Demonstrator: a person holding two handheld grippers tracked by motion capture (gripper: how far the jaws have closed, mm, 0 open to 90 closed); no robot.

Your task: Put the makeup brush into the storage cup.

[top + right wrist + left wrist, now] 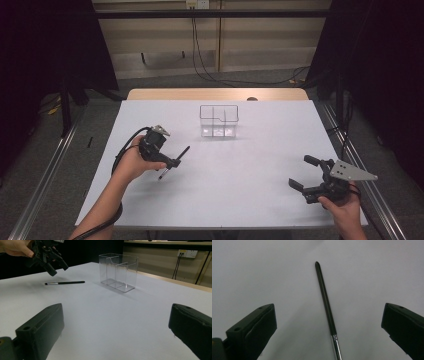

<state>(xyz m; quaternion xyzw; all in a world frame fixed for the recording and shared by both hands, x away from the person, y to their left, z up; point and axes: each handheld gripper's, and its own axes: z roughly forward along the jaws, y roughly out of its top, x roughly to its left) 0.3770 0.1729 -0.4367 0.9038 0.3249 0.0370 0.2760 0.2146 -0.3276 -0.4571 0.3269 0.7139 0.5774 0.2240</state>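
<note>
The person's left hand-held gripper (172,159) is hovering just over a slim black pen (175,161) that is lying flat on the white bench (260,165), left of the middle. In the left gripper view the pen (325,300) is running up between the two black jaws, its dark pointed end far from the camera and a silver section near the bottom edge. The jaws are standing wide apart on either side, released, and neither one is touching the pen.

The right hand-held gripper (304,174) is sitting low near the front right corner of the bench, held in the person's right hand (345,210), well apart from the pen. Its jaws are also spread wide with nothing between them.

A clear plastic organizer box (219,120) with inner dividers is standing upright toward the back of the bench, around the middle. In the right gripper view the box (118,271) is standing beyond the pen (65,283), with the left hand-held gripper (53,266) hanging above the pen's silver end. Cables are trailing along the floor behind the bench.
</note>
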